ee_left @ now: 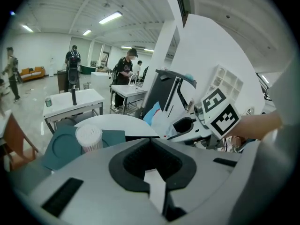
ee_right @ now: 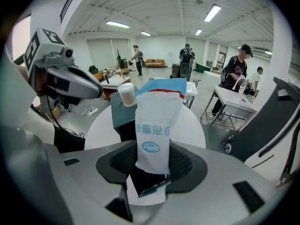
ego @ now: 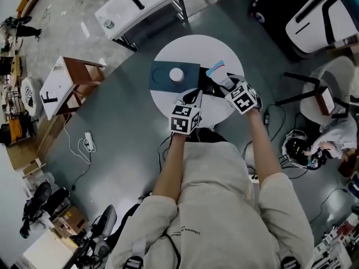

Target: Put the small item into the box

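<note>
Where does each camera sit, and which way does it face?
Head view: on the head, steeply down at the table; forearms, left gripper, right gripper show.
Left gripper view: on that gripper, facing across the table to the jar; right gripper shows.
Right gripper view: on that gripper, facing past its held pouch to the jar; left gripper shows.
Shared: both gripper views see the jar.

Right tongs (ee_right: 151, 171) clamp a packet (ee_right: 153, 125) (left tongs (ee_left: 151, 165) open).

Person in beige short-sleeved T-shirt (ego: 219, 200).
Small dark print on shirt; left gripper (ego: 196, 96) and right gripper (ego: 220, 82) grey-bodied, black-and-white marker cubes (ego: 185, 118).
</note>
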A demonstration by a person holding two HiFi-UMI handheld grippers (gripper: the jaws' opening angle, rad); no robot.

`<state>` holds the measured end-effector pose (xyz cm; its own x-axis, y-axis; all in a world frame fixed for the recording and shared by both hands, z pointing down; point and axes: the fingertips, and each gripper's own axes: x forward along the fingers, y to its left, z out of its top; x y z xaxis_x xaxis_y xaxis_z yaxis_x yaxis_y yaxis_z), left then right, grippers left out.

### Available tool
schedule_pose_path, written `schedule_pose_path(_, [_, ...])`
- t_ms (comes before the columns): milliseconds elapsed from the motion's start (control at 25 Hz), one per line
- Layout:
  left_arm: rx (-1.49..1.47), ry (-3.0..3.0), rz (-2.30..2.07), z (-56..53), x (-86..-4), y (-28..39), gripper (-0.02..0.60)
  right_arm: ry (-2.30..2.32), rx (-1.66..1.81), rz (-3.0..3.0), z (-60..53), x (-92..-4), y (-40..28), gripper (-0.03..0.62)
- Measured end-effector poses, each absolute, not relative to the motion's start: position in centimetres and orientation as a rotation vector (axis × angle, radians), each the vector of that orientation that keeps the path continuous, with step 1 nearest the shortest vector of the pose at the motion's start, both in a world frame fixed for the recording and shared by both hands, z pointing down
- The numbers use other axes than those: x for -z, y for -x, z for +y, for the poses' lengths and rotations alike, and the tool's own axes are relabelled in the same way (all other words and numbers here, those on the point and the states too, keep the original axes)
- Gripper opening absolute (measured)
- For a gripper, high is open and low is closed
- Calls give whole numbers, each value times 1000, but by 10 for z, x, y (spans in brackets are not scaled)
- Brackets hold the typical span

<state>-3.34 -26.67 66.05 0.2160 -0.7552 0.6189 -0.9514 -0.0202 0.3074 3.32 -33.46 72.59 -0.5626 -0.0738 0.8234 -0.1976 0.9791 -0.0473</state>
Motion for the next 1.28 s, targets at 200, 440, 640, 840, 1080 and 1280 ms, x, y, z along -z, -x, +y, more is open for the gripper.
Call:
schedule_pose_path(200, [-374,-1810,-1587,-257,-662,37,21,-121,-111,-2076,-324,-758,-44,209])
schedule_pose_path(440, [-360,-1780,-1588,-249,-669,44,21,-39,19,-1990,-321,-782,-34,209])
schedule_pose_path(640, [-344,-1751,-1591,-240,-675,44,21,50,144,-1895,-315,-804,-32,209])
schedule_pose_path(840, [-329,-1716,-1609,-232,-682,51,21,43,161,-1849,-318,-814,-26,209])
schedule_pose_path(1080, [-298,-1686,-1611,-226,-688,52,21,112,236,-1723,-319,-832,-22,209])
schedule_pose_path(1280, [-298,-1681,-1610,-221,-694,53,21,165,291,-1671,-322,-843,-18,209])
